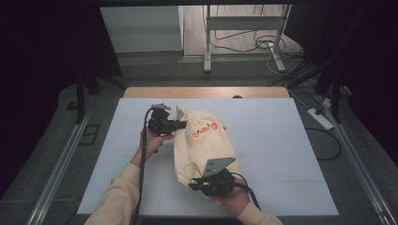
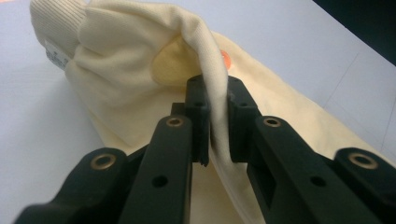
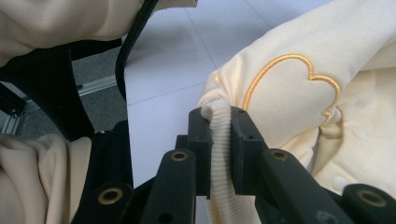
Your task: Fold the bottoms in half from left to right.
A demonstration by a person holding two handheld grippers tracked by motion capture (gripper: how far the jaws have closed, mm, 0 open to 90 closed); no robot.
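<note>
Broadly, a pale white board (image 1: 281,140) covers the wooden table (image 1: 206,92), and near its middle lies a cream-yellow garment (image 1: 204,145), a small soft hooded top or the like, bunched into a rounded heap with an orange embroidered face on it. It looks light and limp, so I judge it will sag and fold wherever it is unsupported; the thicker hems and ribbed edges seem the surest places to hold, since smooth single layers may slip. The left gripper (image 2: 218,116) has its jaws pinched tight on a fold of the smooth knit at the far end of the heap. The right gripper (image 3: 220,140) is clamped on a ribbed cuff or hem (image 3: 219,154) at the near end, beside a gold-stitched outline (image 3: 289,74).
</note>
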